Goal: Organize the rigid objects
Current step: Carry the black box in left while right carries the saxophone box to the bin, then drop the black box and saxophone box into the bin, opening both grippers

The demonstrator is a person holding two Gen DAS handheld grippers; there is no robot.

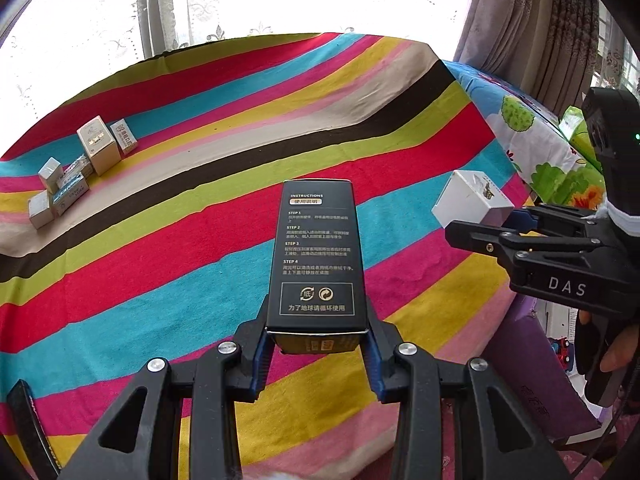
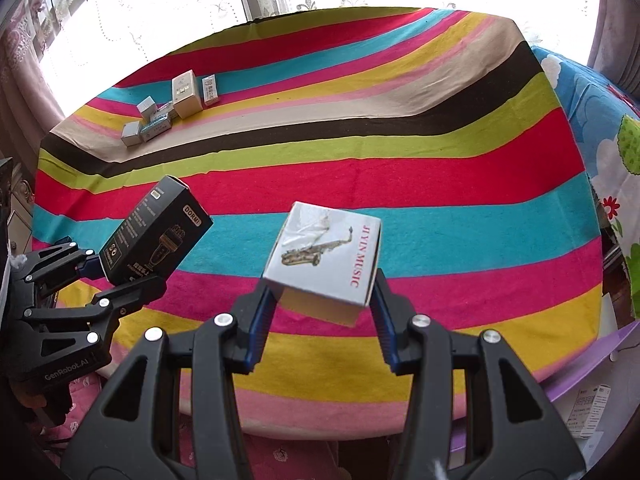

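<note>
In the left wrist view, the left gripper (image 1: 318, 334) is clamped on a long black box (image 1: 316, 254). The near end of the box sits between the two blue-padded fingers (image 1: 262, 350), both pads pressing its sides, and the rest of it reaches forward past the fingertips, its printed instruction face turned up. The box hangs above the striped cloth (image 1: 180, 240) without touching it. At the right edge the right gripper (image 1: 508, 222) comes in sideways, holding a white box (image 1: 472, 204) by one end; a hand (image 1: 618, 346) wraps the handle below it. Far off at the left of the cloth stands a cluster of small boxes (image 1: 80, 168), some upright and some lying flat, close together.

In the right wrist view, the right gripper (image 2: 324, 300) grips the white box (image 2: 324, 256), which bears a saxophone picture and red lettering. The box is tilted, its near lower part squeezed between the fingers (image 2: 260, 320), and it is lifted clear of the striped cloth (image 2: 440, 184). At the left the left gripper (image 2: 114, 278) holds the black box (image 2: 156, 232), slanted upward and away. The cluster of small boxes (image 2: 172, 108) sits near the far left edge of the cloth, well apart from both grippers.
</note>
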